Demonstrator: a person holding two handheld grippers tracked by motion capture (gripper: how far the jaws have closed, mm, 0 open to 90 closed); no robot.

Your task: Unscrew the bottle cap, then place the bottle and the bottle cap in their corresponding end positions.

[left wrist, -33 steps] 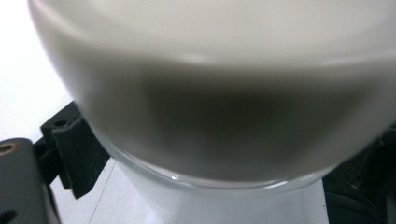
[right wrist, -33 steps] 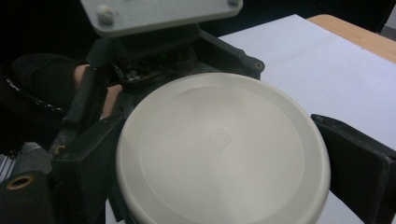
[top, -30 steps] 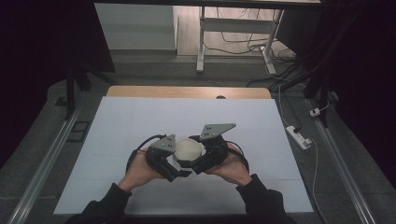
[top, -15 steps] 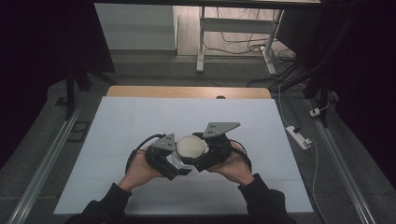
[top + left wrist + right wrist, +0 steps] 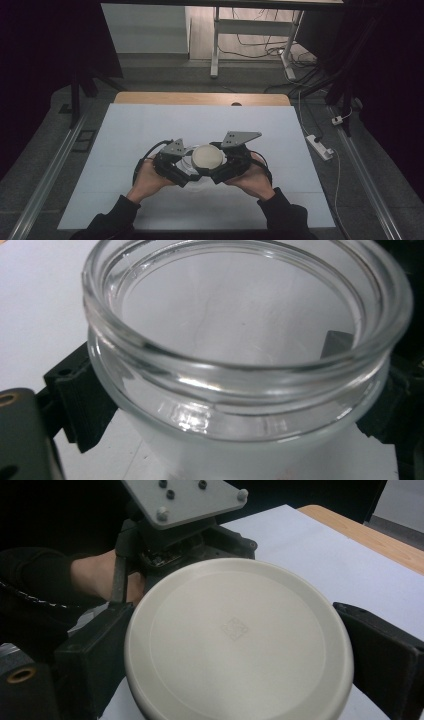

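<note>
Glass jar (image 5: 240,390) sits clamped between the jaws of the left gripper (image 5: 186,167), near the middle of the white table (image 5: 125,135), slightly toward the near edge. Round cream lid (image 5: 235,640) is pinched across its rim by the right gripper (image 5: 216,167), directly above the jar mouth. Judged handling: the jar is rigid, smooth and breakable, so hold it on the body wall below the thick lip, with moderate squeeze only. The lid looks light, stiff plastic with a slick rim; hold it at opposite edge points and keep it level to the mouth, since a tilted lid may bind or skid off.
</note>
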